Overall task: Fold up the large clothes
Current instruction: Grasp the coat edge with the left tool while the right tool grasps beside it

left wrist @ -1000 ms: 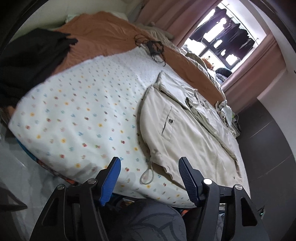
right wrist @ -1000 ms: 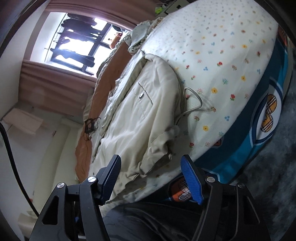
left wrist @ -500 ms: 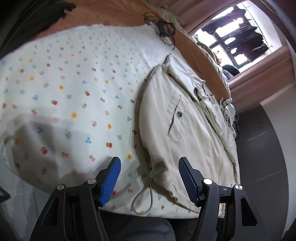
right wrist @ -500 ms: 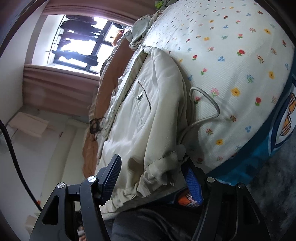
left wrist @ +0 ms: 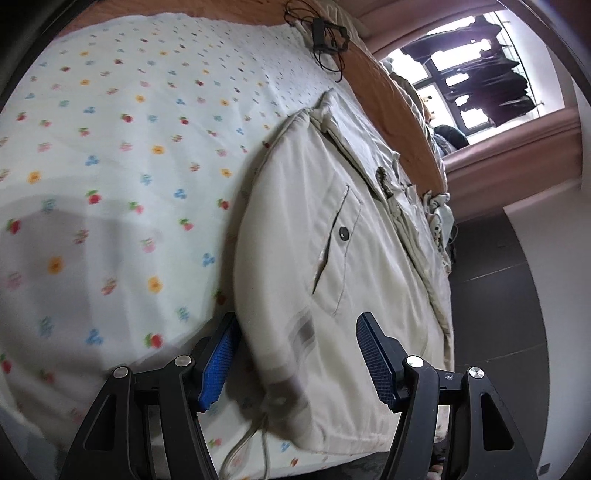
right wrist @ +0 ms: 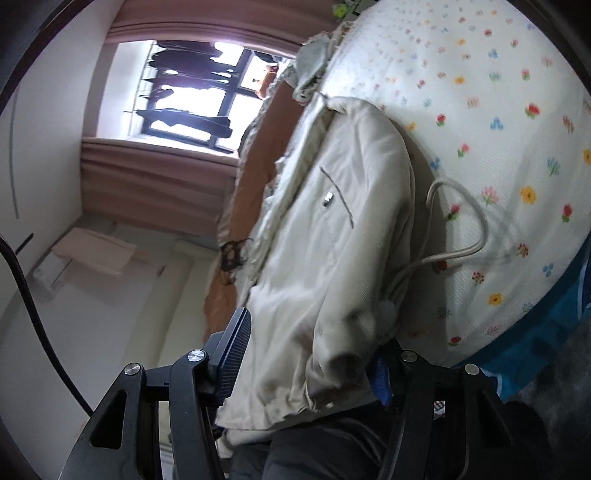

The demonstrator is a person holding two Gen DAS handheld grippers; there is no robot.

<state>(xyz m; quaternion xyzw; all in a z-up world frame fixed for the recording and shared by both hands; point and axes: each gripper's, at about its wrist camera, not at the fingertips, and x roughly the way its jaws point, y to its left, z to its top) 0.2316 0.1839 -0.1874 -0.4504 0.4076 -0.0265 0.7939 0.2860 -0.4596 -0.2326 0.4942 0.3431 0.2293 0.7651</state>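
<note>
A large beige jacket [left wrist: 332,236] with a snap pocket lies on the flower-print bed sheet [left wrist: 110,166]. My left gripper [left wrist: 297,360] is open, with the jacket's near hem corner between its blue pads. In the right wrist view the same jacket [right wrist: 332,240] fills the middle. My right gripper [right wrist: 310,363] is open around the bunched hem, whose fabric covers most of the right pad. A white drawstring loop [right wrist: 465,225] lies on the sheet beside the hem.
An orange blanket [left wrist: 399,92] lies beyond the jacket, with a black cable bundle [left wrist: 325,33] on it. A window with hanging dark clothes [right wrist: 192,92] is at the far end. Dark floor [left wrist: 495,295] runs along the bed's right side. The bed's blue side [right wrist: 554,332] is at lower right.
Both grippers have moved forward and down onto the jacket's near hem. The fabric now sits between the open jaws of each. The jacket has not shifted.
</note>
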